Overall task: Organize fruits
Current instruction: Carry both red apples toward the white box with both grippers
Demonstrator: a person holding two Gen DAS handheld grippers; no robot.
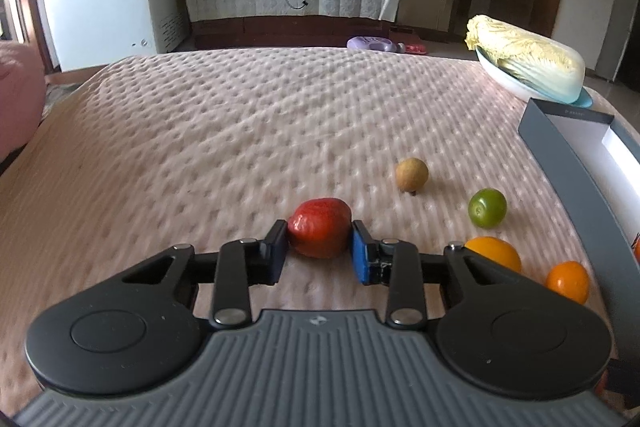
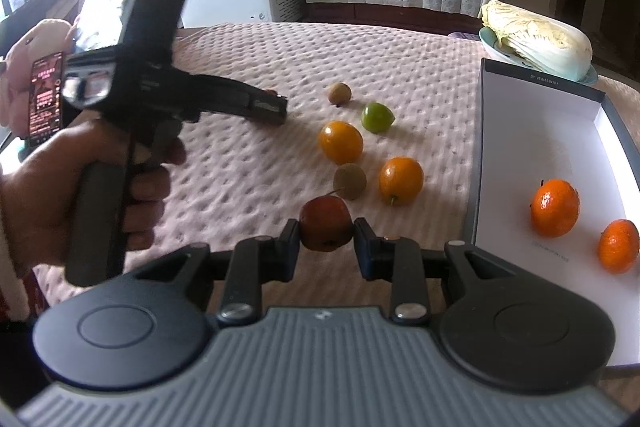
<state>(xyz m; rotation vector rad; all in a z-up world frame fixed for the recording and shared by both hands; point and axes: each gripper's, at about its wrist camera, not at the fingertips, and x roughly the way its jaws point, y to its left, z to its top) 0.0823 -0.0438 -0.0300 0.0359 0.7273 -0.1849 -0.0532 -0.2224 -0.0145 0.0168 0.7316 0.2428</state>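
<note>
1. Pink quilted cloth covers the table and carries all the loose fruit. Treat it as soft, so fruit may roll when nudged.
2. Left gripper: the jaws stand partly closed around a wrinkled red oval fruit, which rests on the cloth at centre. Both pads meet its sides. Judge the grip as fresh; confirm firm contact before lifting.
3. Right of that fruit lie a tan round longan-like fruit, a green round lime-like fruit and two orange oval kumquat-like fruits, all apart from one another.
4. Right gripper: the jaws are closed as far as they go on a small red round apple-like fruit, held clear of the cloth as far as can be judged. A second tan round fruit sits just behind it.
5. Far right, a shallow grey cardboard box with a white floor holds two orange mandarins. This is judged to be the destination.
6. Recommended practice for the step in hand:
   - Lift the left load straight up before moving sideways, to avoid dragging the cloth.
   - Carry each red fruit over the near box wall, not through it.
   - Lower to the white floor, clear of the mandarins, then release.
   - Keep the two grippers well apart during transfer.
</note>
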